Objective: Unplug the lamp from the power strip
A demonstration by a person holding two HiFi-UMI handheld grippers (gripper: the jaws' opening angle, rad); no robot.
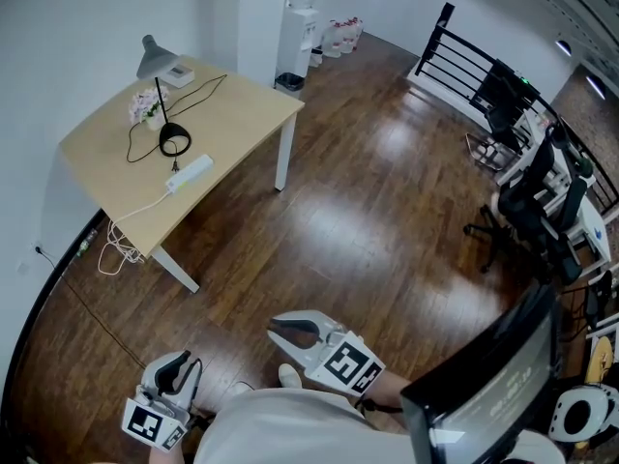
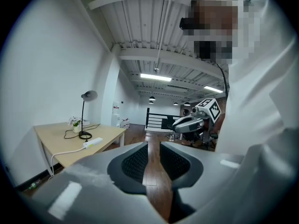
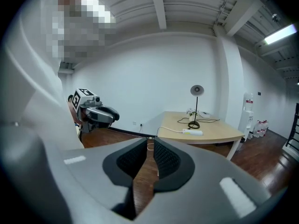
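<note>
The floor (image 1: 368, 220) is the biggest thing here: dark, glossy wood planks that throw back the ceiling lights. On it, against the white wall, stands the counter (image 1: 232, 114), a pale, matte wooden rectangle on white legs, well apart from me. The lamp (image 1: 155, 61) is upright near its far edge, with a grey cone-shaped shade, a thin black stem and a round black base; its black cord lies in loose loops across the wood. Just beside the base lies the power strip (image 1: 190, 173), a slim white plastic bar set at a slant, with what looks like a small dark plug at the end nearest the base (too small to be sure). A white cable (image 1: 126, 222) runs from the strip over the counter's edge and coils on the floor.

My left claw (image 2: 154, 146) has smooth grey shells and ribbed black pads. The pads stand apart, with only floor showing between them. My right claw (image 3: 150, 141) is built the same, its pads separated by a narrower slit and holding nothing.
</note>
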